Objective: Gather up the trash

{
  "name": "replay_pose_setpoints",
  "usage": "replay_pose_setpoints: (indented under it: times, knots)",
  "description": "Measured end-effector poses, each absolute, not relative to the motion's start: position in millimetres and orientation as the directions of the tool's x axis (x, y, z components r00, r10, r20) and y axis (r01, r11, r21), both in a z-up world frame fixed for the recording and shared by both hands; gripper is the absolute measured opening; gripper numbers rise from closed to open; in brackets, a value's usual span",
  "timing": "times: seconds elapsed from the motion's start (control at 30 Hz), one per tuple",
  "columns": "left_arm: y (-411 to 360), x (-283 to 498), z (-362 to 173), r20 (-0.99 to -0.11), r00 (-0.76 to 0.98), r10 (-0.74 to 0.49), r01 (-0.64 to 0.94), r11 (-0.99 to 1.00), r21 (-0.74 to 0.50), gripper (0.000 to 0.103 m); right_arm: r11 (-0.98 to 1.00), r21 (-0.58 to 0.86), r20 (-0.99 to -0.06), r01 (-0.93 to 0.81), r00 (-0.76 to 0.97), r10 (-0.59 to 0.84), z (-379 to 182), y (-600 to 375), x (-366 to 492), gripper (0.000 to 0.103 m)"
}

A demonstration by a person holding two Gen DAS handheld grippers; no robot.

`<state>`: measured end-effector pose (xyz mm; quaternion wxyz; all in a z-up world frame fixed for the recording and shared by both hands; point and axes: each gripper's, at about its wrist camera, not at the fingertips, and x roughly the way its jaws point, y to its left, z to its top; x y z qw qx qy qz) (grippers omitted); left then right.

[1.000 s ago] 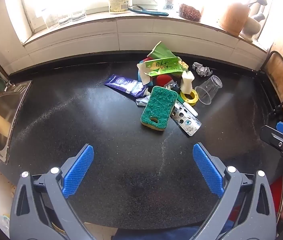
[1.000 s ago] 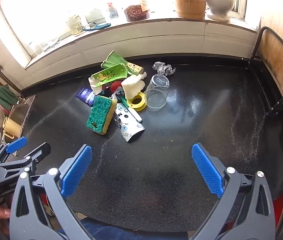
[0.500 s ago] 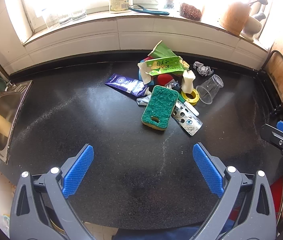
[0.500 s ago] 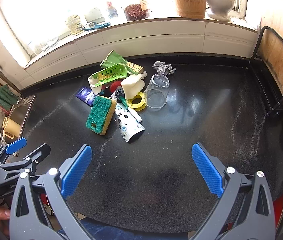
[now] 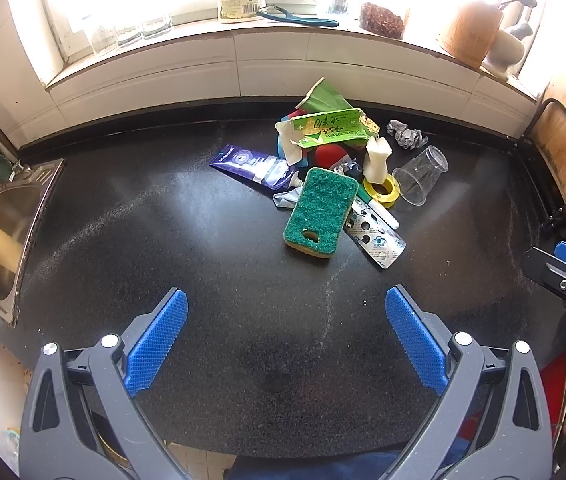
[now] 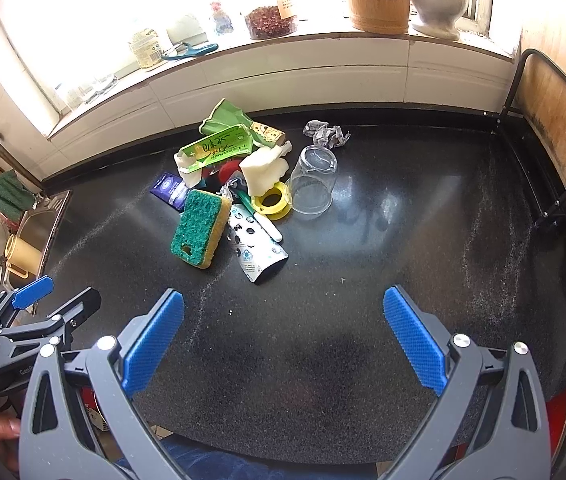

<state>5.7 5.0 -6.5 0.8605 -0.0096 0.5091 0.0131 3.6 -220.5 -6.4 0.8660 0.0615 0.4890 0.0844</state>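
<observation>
Black speckled desk (image 5: 163,240) under window sill, trash pile (image 5: 335,184) mid-rear, sink (image 5: 7,216) left; both tools (image 5: 285,340) (image 6: 283,340) wide, empty.

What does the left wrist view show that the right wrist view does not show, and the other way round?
Only the left wrist view shows the right gripper at its right edge, and the purple tube in nearly full length.

Only the right wrist view shows the left gripper at its lower left, and the yellow side of the sponge.

Both show the black counter, the trash pile with the green sponge, the clear cup, the yellow tape roll, the sink, and open jaws holding nothing.
</observation>
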Motion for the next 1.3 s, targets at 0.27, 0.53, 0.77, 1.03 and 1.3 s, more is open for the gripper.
replay_pose_setpoints:
  times: [0.27,0.53,0.77,1.03,1.3]
  knots:
    - [4.1,6.3,-6.7,-0.878,0.479,0.015,-0.035,0.999,-0.002,0.097,0.978,0.192,-0.838,-0.084,0.504,0.208,-6.1,-220.2,4.3,0.097]
    - [4.4,7.7,-7.0,-0.879,0.476,0.014,-0.034,0.999,-0.003,0.097,0.978,0.192,-0.838,-0.085,0.504,0.208,-5.3,-220.4,5.6,0.097]
    - [4.1,10.7,-7.5,-0.881,0.473,0.014,-0.033,0.999,-0.001,0.097,0.978,0.193,-0.841,-0.082,0.499,0.208,-6.8,-220.0,8.8,0.097]
    - [2.0,16.7,-9.7,-0.884,0.466,0.017,-0.029,1.000,0.003,0.097,0.977,0.195,-0.843,-0.081,0.496,0.209,-9.8,-221.1,13.5,0.097]
    - [0.6,26.5,-15.2,-0.892,0.452,0.016,-0.022,1.000,0.007,0.097,0.977,0.197,-0.849,-0.081,0.484,0.211,-15.8,-221.2,23.5,0.097]
